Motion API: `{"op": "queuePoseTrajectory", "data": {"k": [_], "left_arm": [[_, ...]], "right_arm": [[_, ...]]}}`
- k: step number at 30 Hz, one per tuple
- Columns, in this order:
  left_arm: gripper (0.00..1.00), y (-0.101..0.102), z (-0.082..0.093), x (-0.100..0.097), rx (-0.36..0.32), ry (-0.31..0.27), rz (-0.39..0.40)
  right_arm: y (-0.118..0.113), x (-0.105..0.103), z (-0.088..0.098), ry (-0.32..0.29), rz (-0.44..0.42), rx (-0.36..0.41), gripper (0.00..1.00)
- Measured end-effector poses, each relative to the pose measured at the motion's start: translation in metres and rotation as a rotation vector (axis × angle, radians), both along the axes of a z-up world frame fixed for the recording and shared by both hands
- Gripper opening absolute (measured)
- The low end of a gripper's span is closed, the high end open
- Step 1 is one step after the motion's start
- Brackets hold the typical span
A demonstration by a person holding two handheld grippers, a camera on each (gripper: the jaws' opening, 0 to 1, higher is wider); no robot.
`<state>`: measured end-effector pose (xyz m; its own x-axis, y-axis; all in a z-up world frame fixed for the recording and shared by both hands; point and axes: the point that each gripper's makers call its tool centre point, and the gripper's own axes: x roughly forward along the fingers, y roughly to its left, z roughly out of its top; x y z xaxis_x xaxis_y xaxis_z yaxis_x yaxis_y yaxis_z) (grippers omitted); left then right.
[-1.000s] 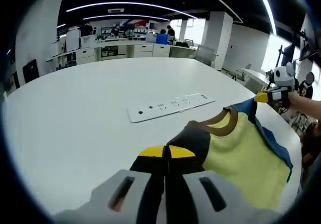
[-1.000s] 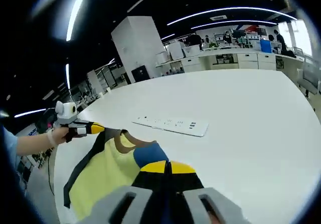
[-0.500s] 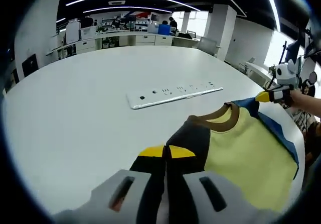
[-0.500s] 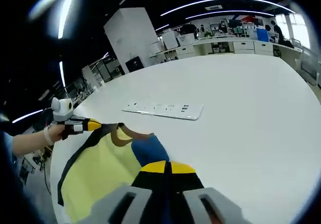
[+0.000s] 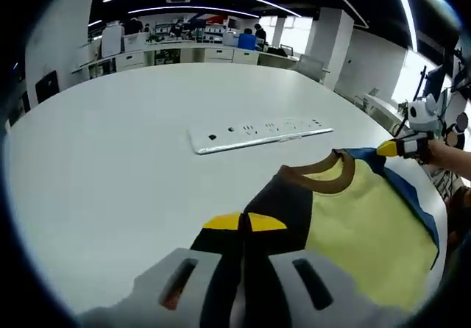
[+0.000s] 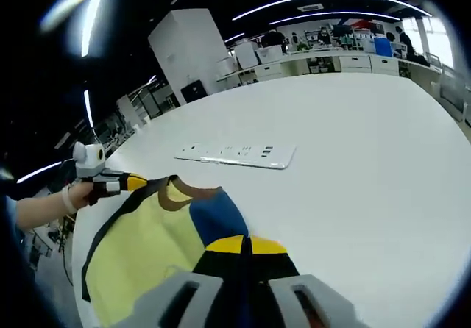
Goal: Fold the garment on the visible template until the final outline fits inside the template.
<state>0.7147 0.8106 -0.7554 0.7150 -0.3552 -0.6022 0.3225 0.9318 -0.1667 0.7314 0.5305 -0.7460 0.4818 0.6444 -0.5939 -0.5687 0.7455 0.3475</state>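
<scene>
No text, label, brand or number can be read; the markings on the white strip (image 5: 259, 134) are too small.

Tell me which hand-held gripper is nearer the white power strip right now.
Cannot tell. The left hand-held gripper and the right hand-held gripper each pinch a shoulder of the shirt, both short of the power strip.

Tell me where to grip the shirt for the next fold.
Keep the shoulder corners: the left gripper pinches the dark shoulder, the right gripper the blue one. The shirt hangs stretched between them with its collar centred, so come in from the sides.
</scene>
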Motion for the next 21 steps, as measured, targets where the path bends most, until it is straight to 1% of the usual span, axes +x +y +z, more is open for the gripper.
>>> {"op": "queuePoseTrajectory", "data": {"k": [4, 5, 6, 7, 8, 9, 10, 11, 12, 13, 14, 15, 16, 17, 18, 19, 21], "left_arm": [[0.0, 0.0, -0.003, 0.002, 0.001, 0.001, 0.01], [0.0, 0.0, -0.003, 0.002, 0.001, 0.001, 0.012], [0.0, 0.0, -0.003, 0.002, 0.0, 0.0, 0.015], [0.0, -0.001, -0.001, 0.003, -0.005, -0.01, 0.014], [0.05, 0.0, 0.001, 0.003, -0.002, -0.019, 0.014], [0.16, 0.001, 0.004, 0.005, 0.007, -0.038, 0.019], [0.26, 0.004, 0.003, 0.006, 0.027, -0.034, 0.025], [0.35, 0.007, 0.003, 0.007, 0.043, -0.027, 0.041], [0.44, 0.006, 0.005, 0.008, 0.041, -0.042, 0.031], [0.46, 0.006, 0.007, 0.008, 0.039, -0.051, 0.028], [0.47, 0.006, 0.009, 0.006, 0.04, -0.047, 0.027], [0.49, 0.005, 0.012, 0.007, 0.038, -0.057, 0.019], [0.51, 0.002, 0.014, 0.007, 0.032, -0.067, 0.002], [0.54, 0.001, 0.014, 0.007, 0.036, -0.064, -0.001], [0.58, -0.002, 0.016, 0.006, 0.04, -0.072, -0.024], [0.62, -0.005, 0.017, 0.006, 0.04, -0.081, -0.046], [0.7, -0.009, 0.018, 0.003, 0.056, -0.085, -0.068]], "right_arm": [[0.0, 0.003, -0.009, 0.001, -0.006, -0.023, 0.0], [0.0, 0.002, -0.009, 0.002, -0.002, -0.022, 0.0], [0.003, 0.001, -0.007, -0.002, 0.009, -0.005, 0.0], [0.005, -0.001, -0.005, -0.007, 0.018, 0.007, 0.0], [0.009, -0.002, -0.001, -0.031, 0.037, 0.024, 0.0], [0.008, -0.002, 0.0, -0.043, 0.033, 0.013, 0.0], [0.008, -0.001, 0.002, -0.069, 0.036, 0.004, 0.0], [0.009, -0.002, 0.002, -0.068, 0.039, 0.004, 0.0], [0.011, -0.003, 0.003, -0.069, 0.046, 0.014, 0.01], [0.012, -0.004, 0.004, -0.07, 0.046, 0.017, 0.08], [0.013, -0.005, 0.005, -0.079, 0.049, 0.019, 0.13], [0.013, -0.004, 0.006, -0.087, 0.049, 0.011, 0.17], [0.013, -0.004, 0.007, -0.109, 0.058, -0.001, 0.2], [0.013, -0.004, 0.009, -0.114, 0.059, 0.004, 0.23], [0.013, -0.004, 0.01, -0.114, 0.054, 0.005, 0.26], [0.012, -0.002, 0.012, -0.128, 0.047, 0.004, 0.34], [0.013, -0.002, 0.014, -0.15, 0.049, -0.001, 0.46]]}}
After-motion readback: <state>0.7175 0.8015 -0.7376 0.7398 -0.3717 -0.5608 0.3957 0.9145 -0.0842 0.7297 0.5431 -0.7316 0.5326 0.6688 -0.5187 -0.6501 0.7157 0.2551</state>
